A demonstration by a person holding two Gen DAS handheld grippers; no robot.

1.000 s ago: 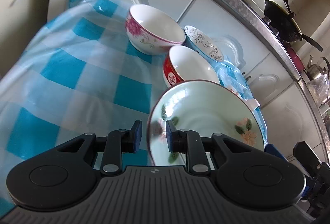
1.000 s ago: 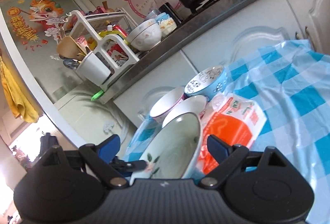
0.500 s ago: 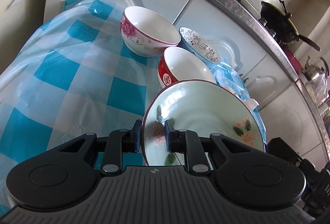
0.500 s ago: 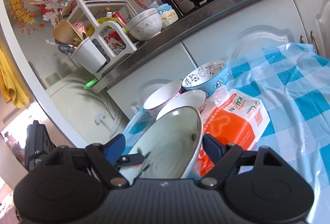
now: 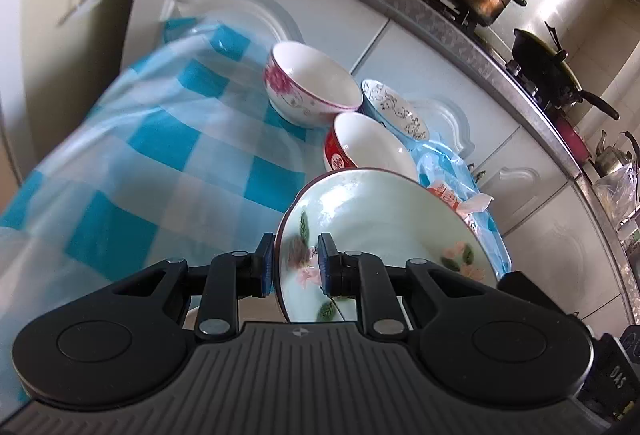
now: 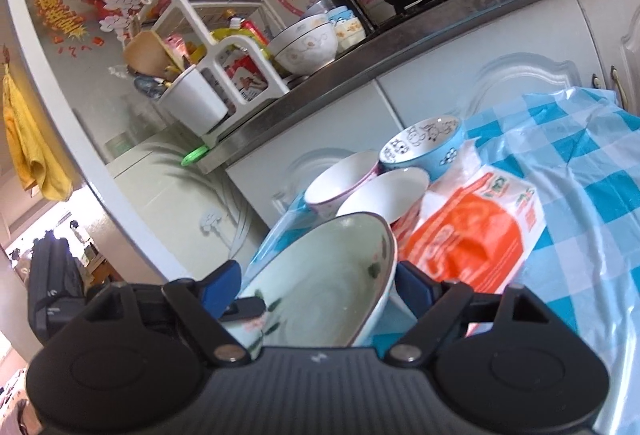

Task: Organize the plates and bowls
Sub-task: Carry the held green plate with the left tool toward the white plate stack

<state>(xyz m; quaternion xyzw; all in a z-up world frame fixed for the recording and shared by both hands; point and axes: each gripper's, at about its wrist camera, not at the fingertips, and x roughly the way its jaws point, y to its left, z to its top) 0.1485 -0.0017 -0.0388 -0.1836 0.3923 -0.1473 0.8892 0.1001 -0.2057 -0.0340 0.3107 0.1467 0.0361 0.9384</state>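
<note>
The left gripper clamps the rim of the pale green flowered plate, tilted above the checked cloth. The right gripper straddles that plate, its jaws wide, having just closed and reopened slightly. Beyond stand a red bowl, a pink-flowered bowl and a blue bowl, close together.

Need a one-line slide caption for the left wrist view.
Left hand-held gripper pinching the rim of a pale green floral bowl, three smaller bowls behind on the checked cloth.
</note>
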